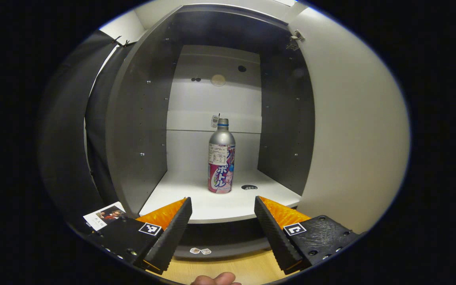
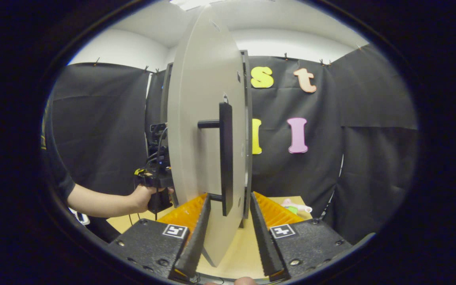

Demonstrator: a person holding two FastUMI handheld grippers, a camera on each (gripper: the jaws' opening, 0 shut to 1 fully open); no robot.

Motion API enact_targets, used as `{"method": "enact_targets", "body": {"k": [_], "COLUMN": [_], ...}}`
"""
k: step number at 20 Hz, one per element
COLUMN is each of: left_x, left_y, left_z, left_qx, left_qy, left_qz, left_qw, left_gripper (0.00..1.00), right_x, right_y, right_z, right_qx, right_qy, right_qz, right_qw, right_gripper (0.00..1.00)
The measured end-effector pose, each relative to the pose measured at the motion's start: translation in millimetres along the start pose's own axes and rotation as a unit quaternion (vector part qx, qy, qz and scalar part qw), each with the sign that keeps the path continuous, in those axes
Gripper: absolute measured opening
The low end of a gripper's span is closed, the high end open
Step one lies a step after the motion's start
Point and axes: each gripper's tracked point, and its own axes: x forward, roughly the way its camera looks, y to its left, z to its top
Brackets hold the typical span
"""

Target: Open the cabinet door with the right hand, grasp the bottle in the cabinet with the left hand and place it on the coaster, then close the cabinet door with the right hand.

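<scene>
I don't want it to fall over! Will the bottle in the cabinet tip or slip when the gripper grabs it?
The bottle is tall with a narrow base, so a high nudge could tip it. Its shiny metal-looking shoulder may be slippery. The left gripper is open wider than it.
</scene>
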Motion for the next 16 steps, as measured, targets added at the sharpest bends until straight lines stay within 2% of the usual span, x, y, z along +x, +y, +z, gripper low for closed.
{"method": "enact_targets", "body": {"k": [1,3,7,10,12,16], "left_x": [8.7,27.1,64.9,92.9,112.1,132.9], "left_y": [1.2,4.8,1.3,-7.7,-6.5,-2.9], "left_z": [1.4,8.6,29.5,45.9,52.3,59.4], "left_qx": [-0.005,-0.005,0.016,0.03,0.046,0.028], "left_qy": [-0.001,-0.004,-0.02,-0.036,-0.043,-0.052], "left_qz": [0.001,0.005,0.008,0.003,0.012,0.026], "left_qw": [1.0,1.0,1.0,0.999,0.998,0.998], "left_gripper": [0.96,0.96,0.96,0.96,0.96,0.95], "right_x": [-1.5,-3.1,-10.0,-11.0,-14.3,-8.0], "right_y": [-3.8,-6.5,-18.0,-35.5,-45.3,-40.8], "right_z": [0.9,0.3,0.1,-3.1,-3.1,-3.4], "right_qx": [0.004,0.007,0.012,0.041,0.056,0.055], "right_qy": [-0.003,-0.006,-0.013,-0.01,-0.01,-0.007], "right_qz": [-0.005,-0.015,-0.045,-0.072,-0.091,-0.083], "right_qw": [1.0,1.0,0.999,0.997,0.994,0.995], "right_gripper": [0.75,0.84,0.84,0.83,0.83,0.83]}}
